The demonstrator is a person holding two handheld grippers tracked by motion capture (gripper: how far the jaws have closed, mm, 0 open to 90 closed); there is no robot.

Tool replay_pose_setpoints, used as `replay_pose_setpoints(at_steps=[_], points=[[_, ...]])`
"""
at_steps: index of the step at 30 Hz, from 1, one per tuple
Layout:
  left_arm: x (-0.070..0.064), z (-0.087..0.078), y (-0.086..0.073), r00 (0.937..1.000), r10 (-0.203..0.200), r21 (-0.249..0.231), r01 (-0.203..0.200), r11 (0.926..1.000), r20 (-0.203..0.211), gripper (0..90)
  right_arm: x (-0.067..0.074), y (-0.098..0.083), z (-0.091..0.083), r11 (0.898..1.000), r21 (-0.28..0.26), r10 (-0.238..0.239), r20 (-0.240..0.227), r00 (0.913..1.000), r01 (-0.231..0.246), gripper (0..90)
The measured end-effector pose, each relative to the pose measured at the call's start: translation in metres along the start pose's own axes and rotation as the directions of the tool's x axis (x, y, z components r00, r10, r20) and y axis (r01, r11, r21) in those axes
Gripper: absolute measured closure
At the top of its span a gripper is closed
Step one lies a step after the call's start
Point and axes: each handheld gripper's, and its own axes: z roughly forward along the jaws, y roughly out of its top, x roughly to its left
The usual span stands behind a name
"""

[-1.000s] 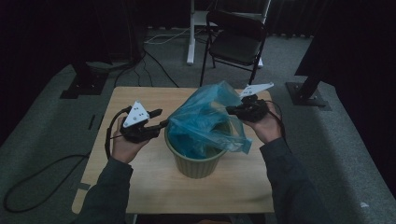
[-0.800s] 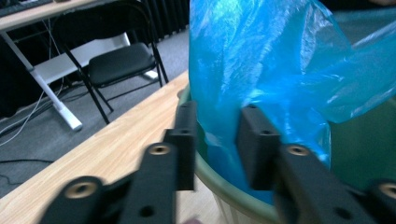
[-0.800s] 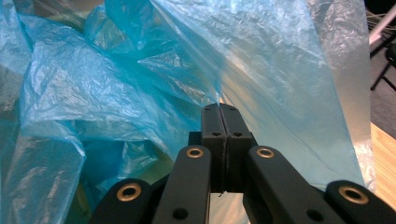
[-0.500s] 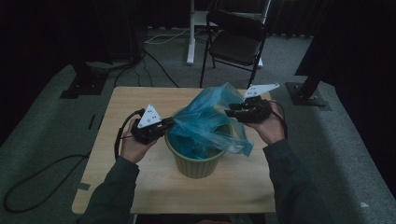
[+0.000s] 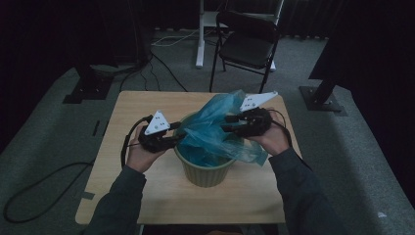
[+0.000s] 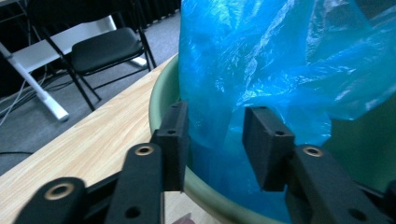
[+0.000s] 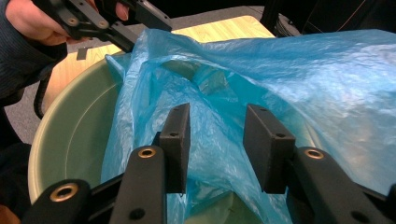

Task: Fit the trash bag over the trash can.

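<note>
A pale green bin (image 5: 203,174) stands mid-table with a crumpled blue plastic bag (image 5: 215,132) billowing out of it. My left gripper (image 5: 178,138) is at the bin's left rim. Its jaws have just been opening, and they stand apart around the green rim (image 6: 161,98) and a fold of bag (image 6: 261,60) without pressing on either. My right gripper (image 5: 229,123) hovers over the bin's right side. Its jaws have just been opening too, and loose blue film (image 7: 303,79) lies between the parted pads, over the bin's inside (image 7: 74,135).
The bin sits on a small wooden table (image 5: 147,103) with bare wood all round it. A black folding chair (image 5: 244,46) and a white desk leg (image 5: 199,34) stand beyond the far edge. Cables run over the grey carpet at the left.
My left gripper has shifted right, up to the bin's left rim. The bag's top has changed shape and now rises toward the right gripper, which has moved a little.
</note>
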Motion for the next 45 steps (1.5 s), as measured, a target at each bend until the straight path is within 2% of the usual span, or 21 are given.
replay_pose_setpoints(at_steps=[7, 14, 18, 25, 33, 35, 37, 40, 42, 45], points=[[0.001, -0.012, -0.003, 0.9988, 0.002, -0.044, 0.000, 0.9990, 0.049, 50.9, 0.002, 0.001, 0.011, 0.999, 0.042, -0.009, 0.007, 0.9999, 0.009, 63.9], [0.000, -0.015, 0.008, 0.9973, 0.007, -0.088, 0.000, 0.9961, 0.073, 49.9, -0.002, -0.001, 0.012, 0.999, 0.051, 0.003, 0.016, 0.9999, -0.004, 63.9], [-0.002, -0.015, 0.015, 0.9962, 0.014, -0.097, -0.005, 0.9952, 0.086, 49.8, -0.002, -0.002, 0.010, 0.998, 0.055, 0.002, 0.018, 0.9998, -0.003, 63.9], [-0.004, -0.008, 0.031, 0.9922, 0.033, -0.086, -0.023, 0.9960, 0.120, 49.5, -0.002, -0.002, 0.013, 0.998, 0.068, 0.003, 0.015, 0.9999, -0.004, 64.5], [-0.006, 0.012, 0.051, 0.9932, 0.057, -0.040, -0.053, 0.9978, 0.102, 48.6, 0.001, -0.002, 0.019, 0.997, 0.074, -0.003, 0.005, 1.0000, 0.002, 64.7], [-0.008, 0.018, 0.055, 0.9915, 0.062, -0.027, -0.060, 0.9978, 0.114, 49.2, 0.001, -0.002, 0.020, 0.997, 0.074, -0.002, 0.003, 1.0000, 0.002, 64.9], [-0.011, 0.024, 0.058, 0.9922, 0.079, 0.009, -0.080, 0.9968, 0.096, 51.9, 0.001, -0.002, 0.020, 0.997, 0.074, -0.002, -0.001, 1.0000, 0.002, 64.9], [-0.014, 0.033, 0.058, 0.9933, 0.097, 0.057, -0.101, 0.9933, 0.062, 66.8, 0.001, -0.002, 0.020, 0.997, 0.076, -0.004, -0.001, 1.0000, 0.004, 64.9], [-0.013, 0.035, 0.057, 0.9941, 0.097, 0.071, -0.100, 0.9924, 0.049, 77.0, 0.001, -0.002, 0.018, 0.997, 0.077, -0.003, 0.002, 1.0000, 0.003, 64.8], [-0.013, 0.035, 0.056, 0.9946, 0.096, 0.071, -0.099, 0.9925, 0.039, 85.4, 0.000, -0.002, 0.015, 0.997, 0.074, -0.006, 0.015, 0.9999, 0.005, 64.9]])
